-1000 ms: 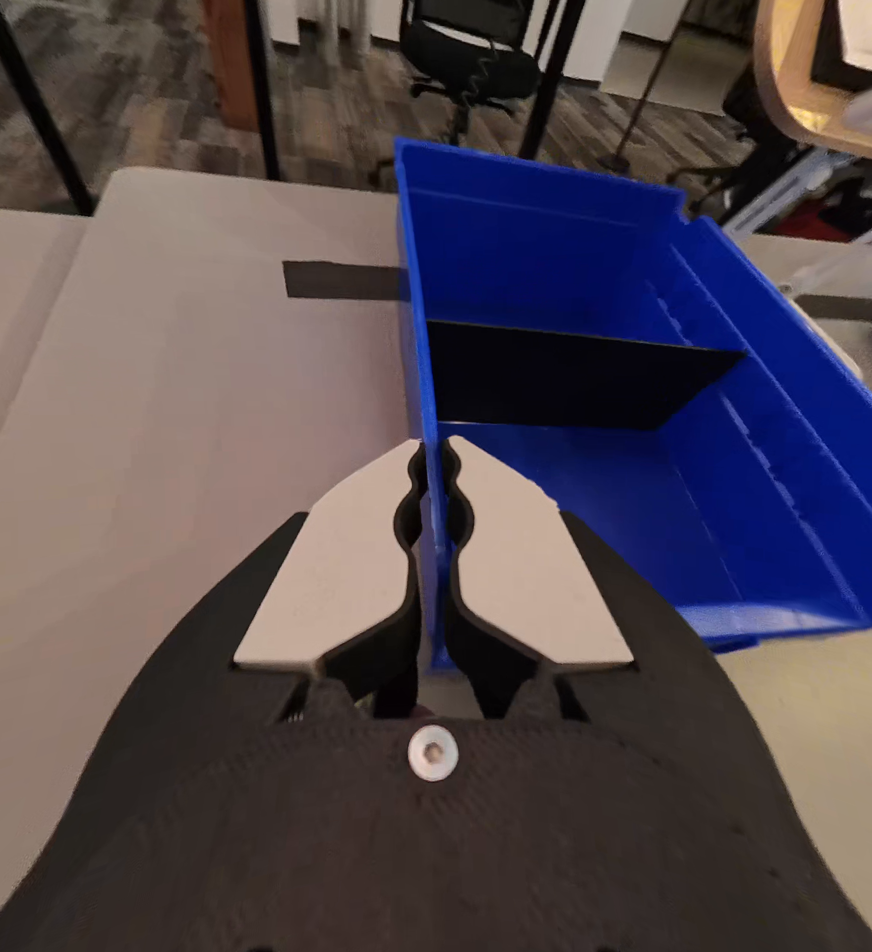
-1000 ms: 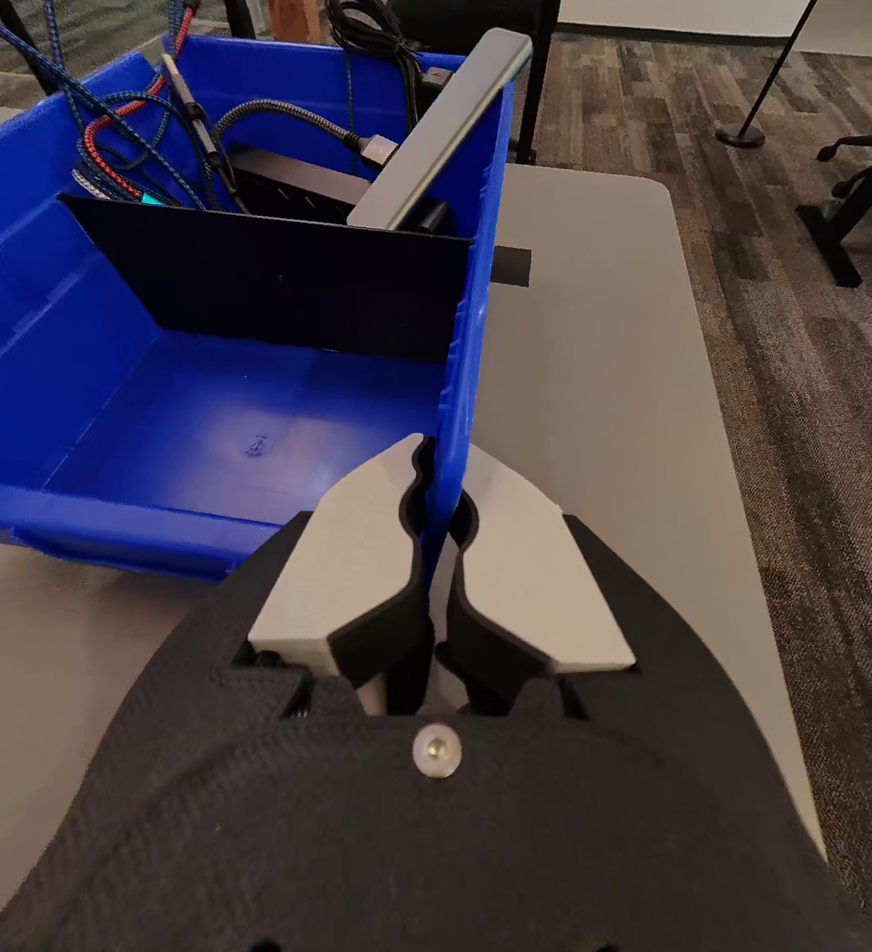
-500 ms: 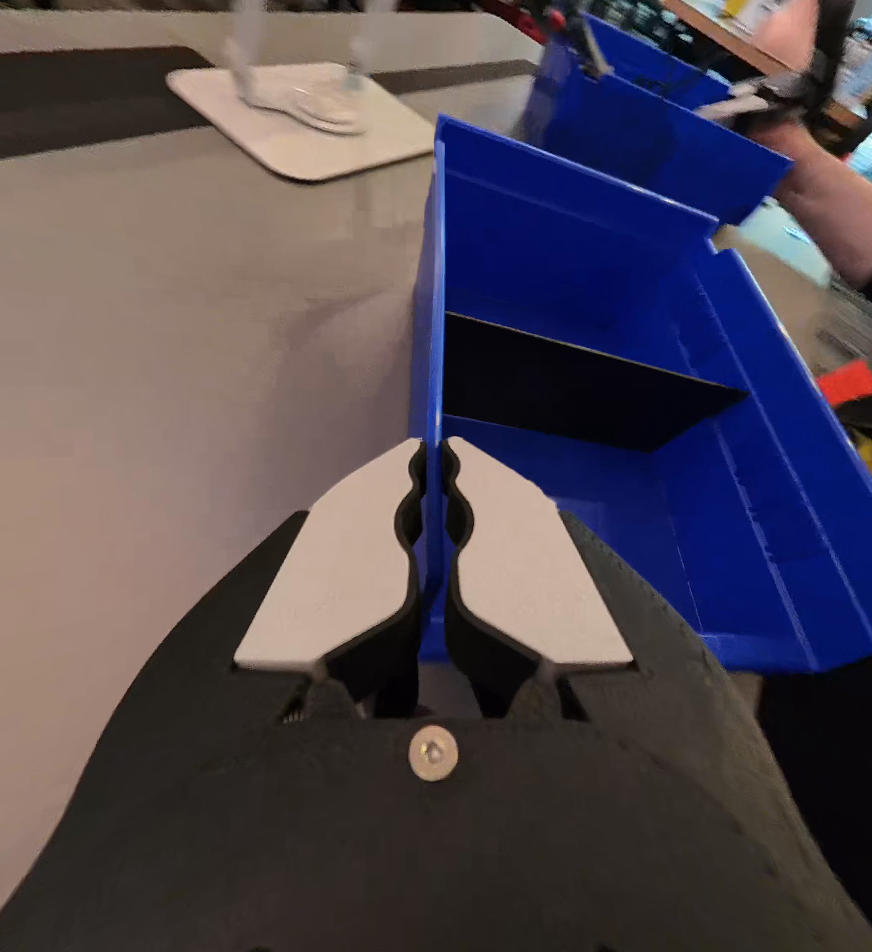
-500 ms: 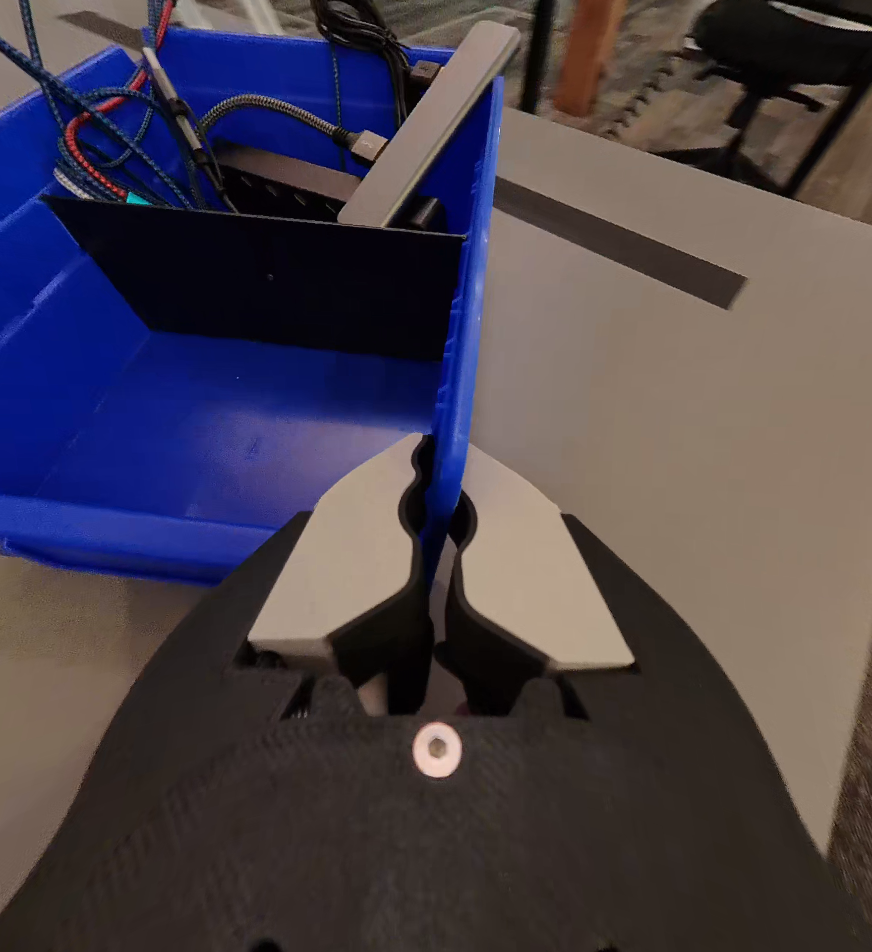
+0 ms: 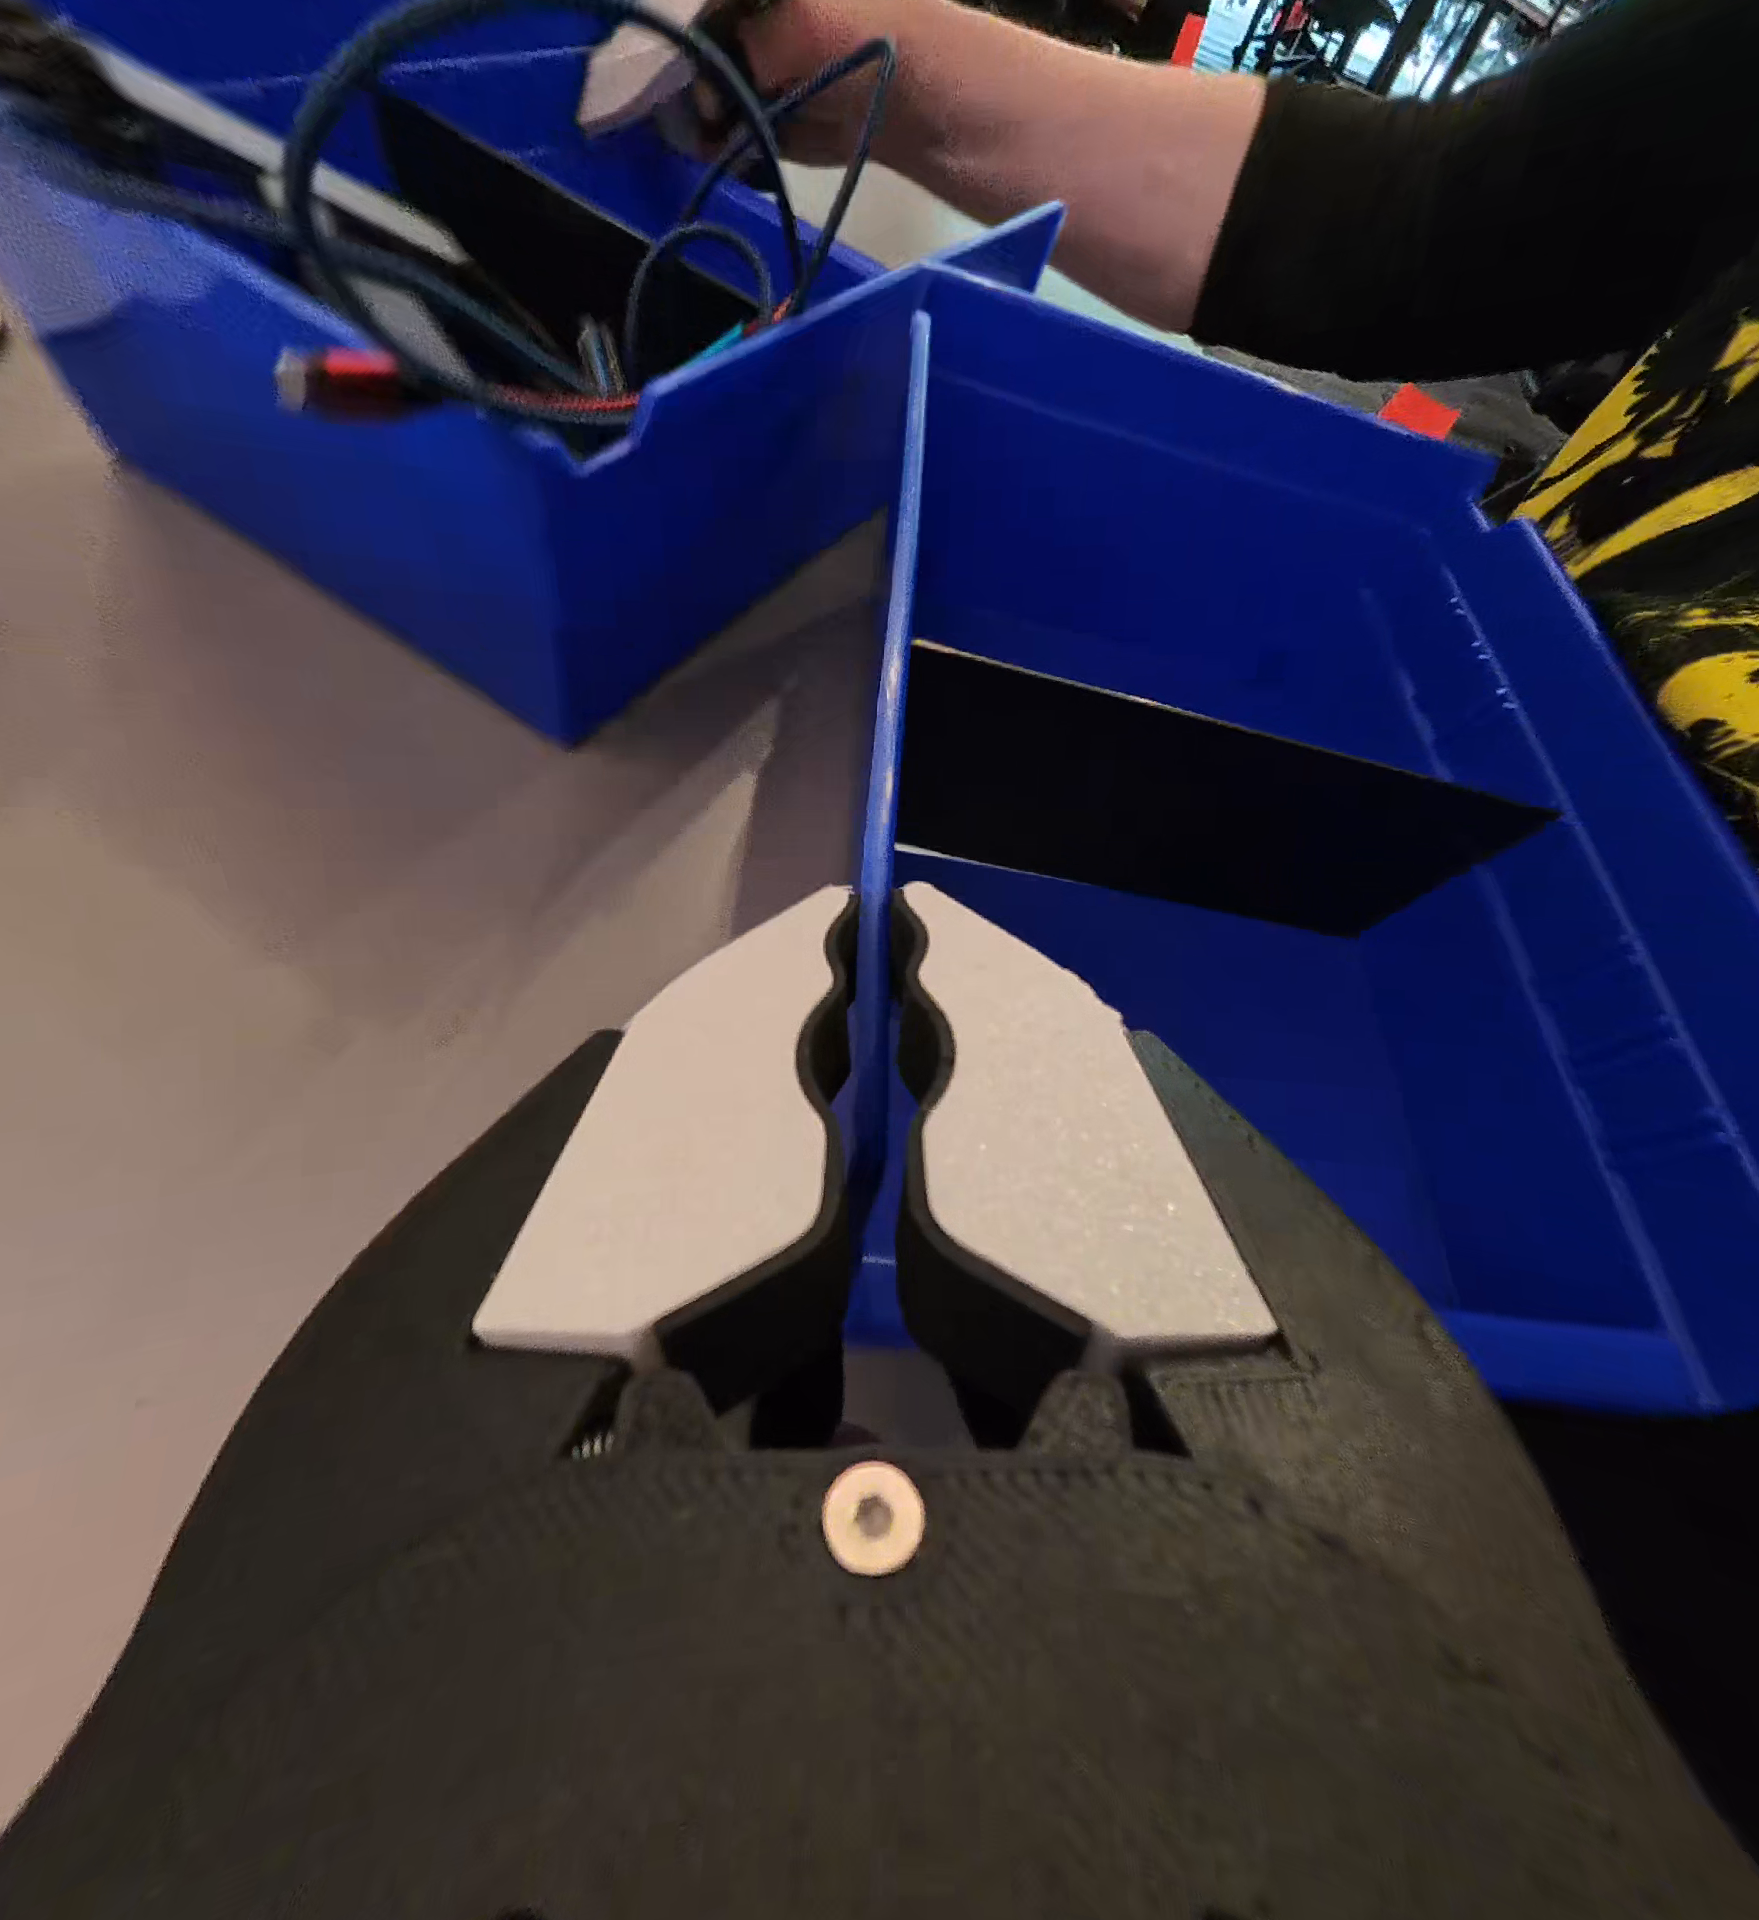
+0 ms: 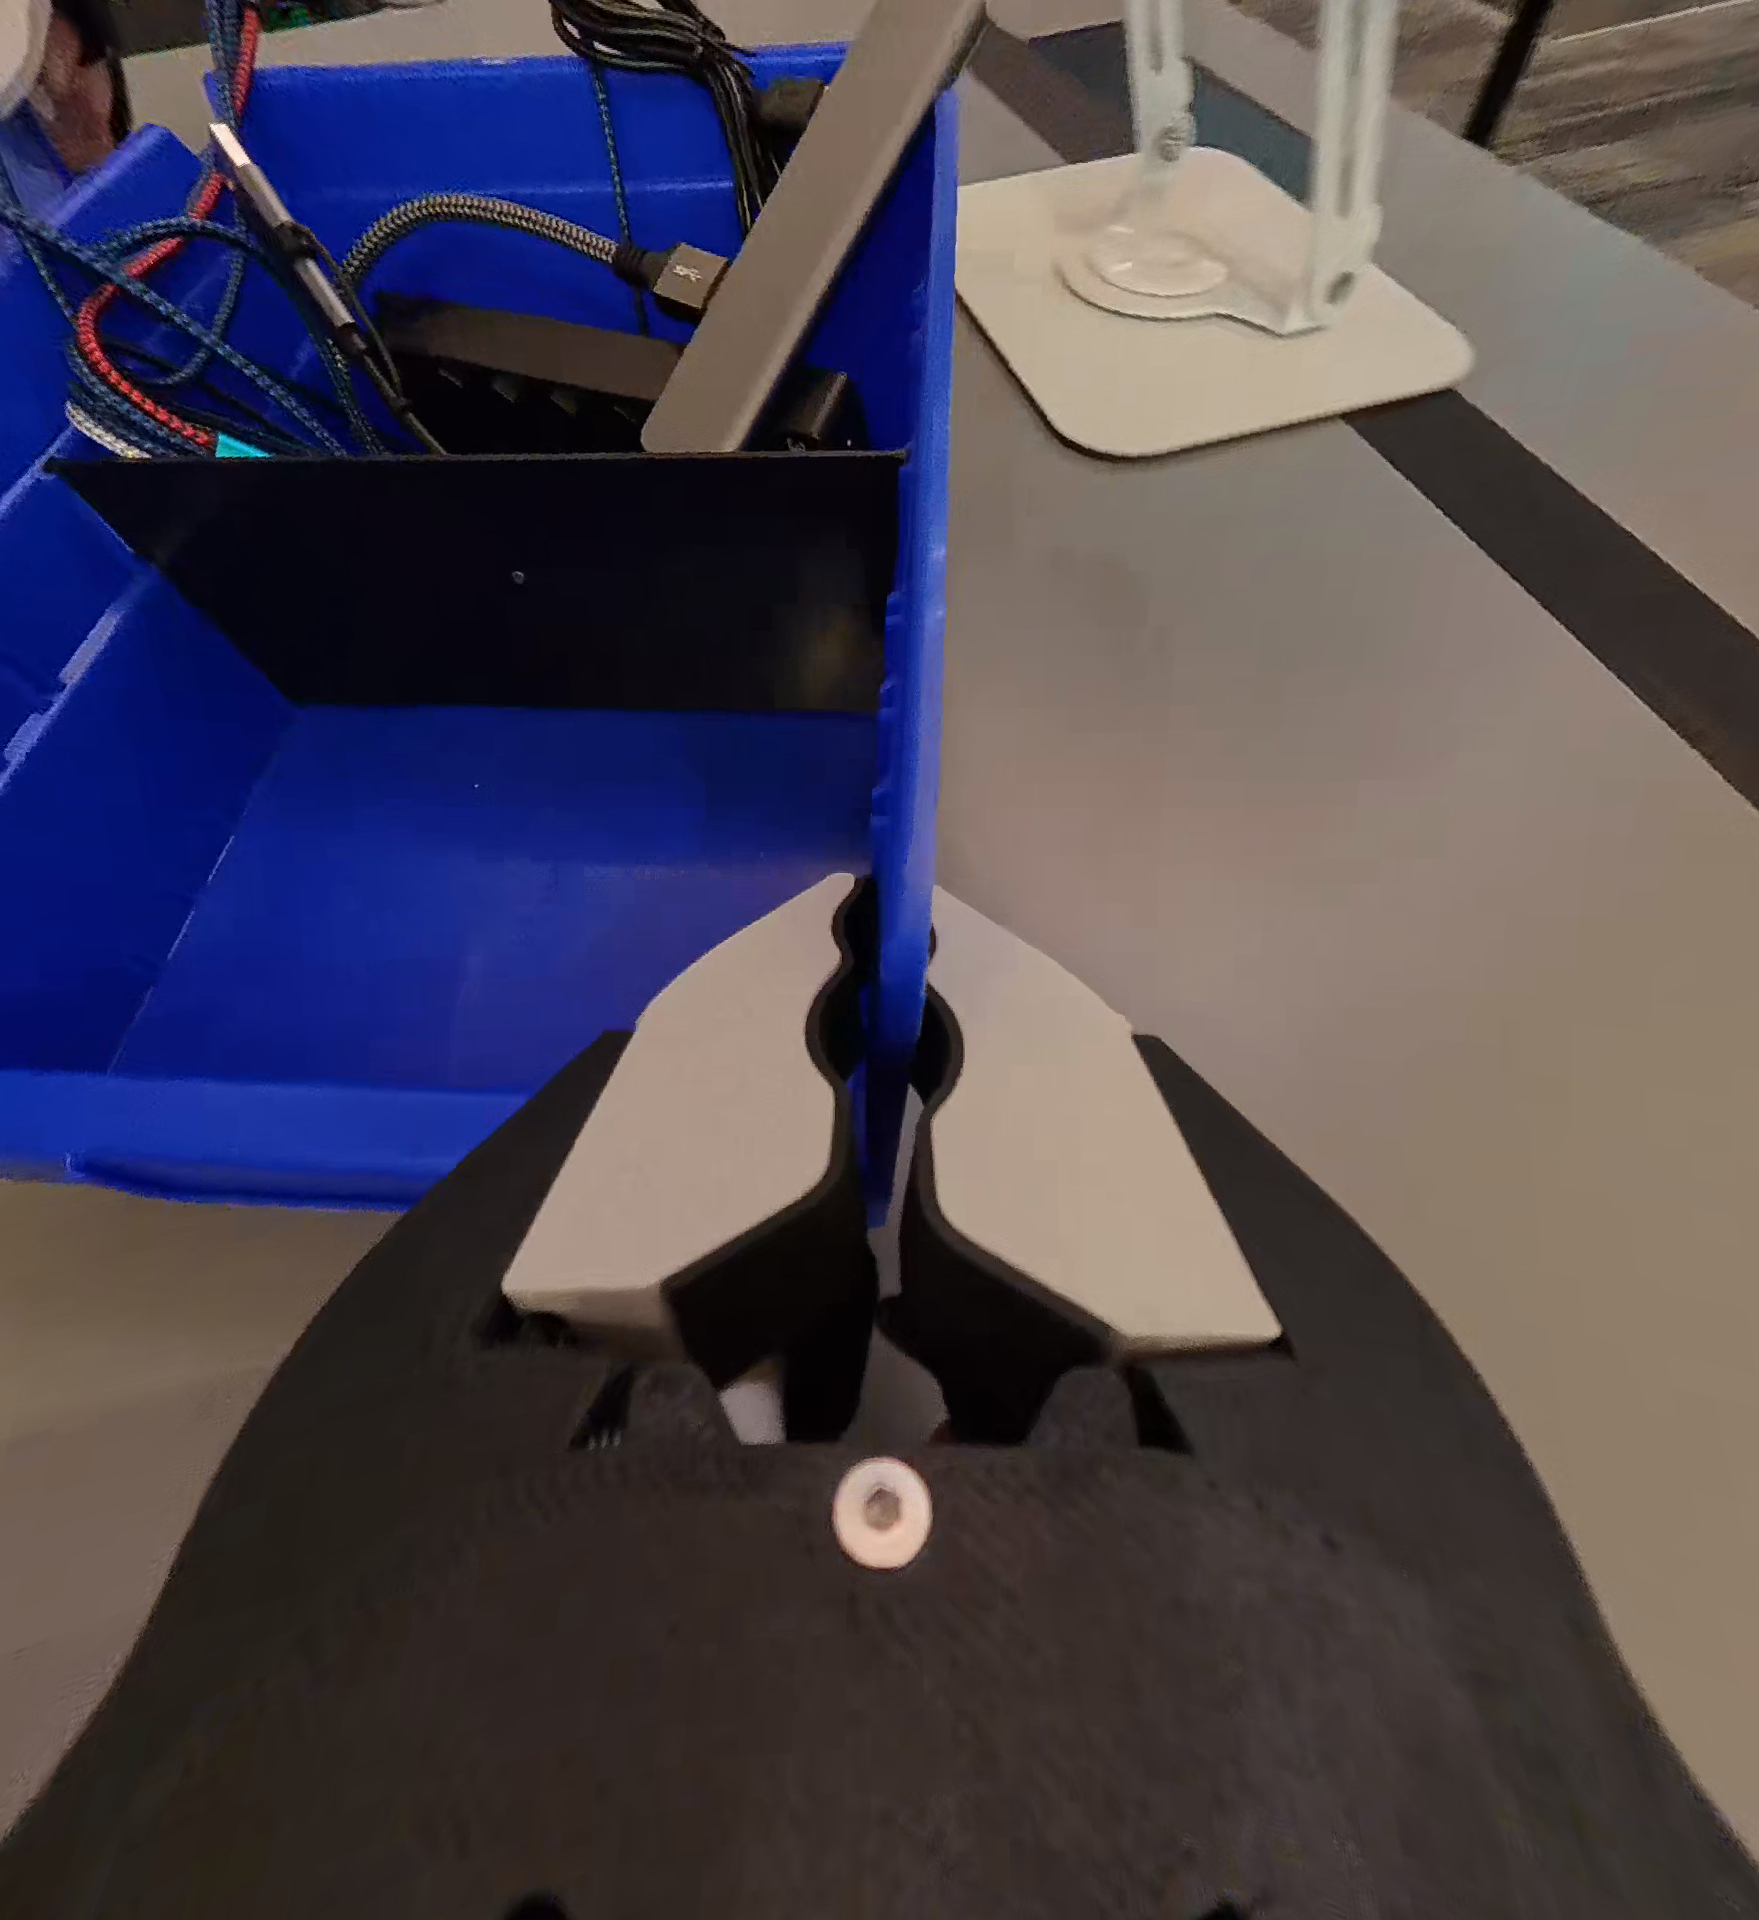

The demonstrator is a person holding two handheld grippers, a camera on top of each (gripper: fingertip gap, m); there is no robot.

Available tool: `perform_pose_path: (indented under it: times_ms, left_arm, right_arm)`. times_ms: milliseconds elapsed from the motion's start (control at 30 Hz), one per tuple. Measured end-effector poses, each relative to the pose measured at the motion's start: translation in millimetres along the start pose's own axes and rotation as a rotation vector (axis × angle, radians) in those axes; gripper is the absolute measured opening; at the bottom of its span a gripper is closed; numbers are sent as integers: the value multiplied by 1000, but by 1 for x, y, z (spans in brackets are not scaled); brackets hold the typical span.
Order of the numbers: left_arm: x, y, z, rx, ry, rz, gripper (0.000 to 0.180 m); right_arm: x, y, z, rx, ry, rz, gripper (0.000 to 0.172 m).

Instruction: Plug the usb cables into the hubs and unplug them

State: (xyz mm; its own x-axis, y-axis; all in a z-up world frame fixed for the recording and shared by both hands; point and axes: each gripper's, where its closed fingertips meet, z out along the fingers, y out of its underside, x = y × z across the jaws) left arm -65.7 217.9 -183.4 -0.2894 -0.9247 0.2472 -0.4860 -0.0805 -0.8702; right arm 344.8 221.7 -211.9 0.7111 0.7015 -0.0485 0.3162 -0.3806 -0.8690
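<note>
Left gripper (image 5: 875, 914) clamped on side wall of blue bin (image 5: 1270, 582). Right gripper (image 6: 890, 914) pinches wall of second blue bin (image 6: 922, 582). Braided USB cables (image 6: 480, 223), hubs (image 6: 813, 239) in its rear compartment. Cables limp, light; grab rigid plug (image 6: 688, 275), not cord.

Two bins sit on a table (image 6: 1322, 779). The left gripper (image 5: 877, 914) clamps the side wall of one bin (image 5: 1218, 540); the right gripper (image 6: 890, 904) clamps the other bin (image 6: 439, 883). Behind its divider (image 6: 501, 582) lie cables (image 6: 231, 312) and hubs (image 6: 823, 229). A stand (image 6: 1218, 353) sits farther right.
</note>
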Motion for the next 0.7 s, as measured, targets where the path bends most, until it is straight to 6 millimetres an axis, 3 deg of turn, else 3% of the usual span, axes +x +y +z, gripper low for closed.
perform_pose_path:
  times_ms: [167, 267, 333, 400, 467, 500, 567, 633, 700]
  left_arm:
    - [-10, -10, 16, -6, -77, -17, 15]
    - [-9, -21, 7, 52, -124, -32, 25]
    - [4, -38, -15, 126, -153, 1, 26]
    - [18, -59, -38, 186, -216, 55, 26]
    - [29, -78, -47, 161, -291, 141, 25]
    - [34, -89, -43, 129, -312, 192, 25]
    - [40, -112, -20, 53, -329, 272, 26]
    - [32, -125, 14, -70, -350, 314, 27]
    - [12, -129, 45, -212, -420, 356, 26]
  right_arm:
    - [2, -44, 78, -34, -49, -32, 5]
    - [1, -66, 103, -65, 8, -73, 31]
    - [-2, -85, 97, -25, 69, -76, 33]
    - [-10, -102, 76, 11, 147, -90, 36]
    - [-33, -113, 49, 9, 200, -107, 43]
    - [-47, -117, 36, 2, 225, -113, 53]
    - [-86, -119, 18, -31, 210, -80, 55]
    - [-137, -118, 11, -56, 124, -7, 59]
    - [-182, -109, 14, -110, 68, 23, 63]
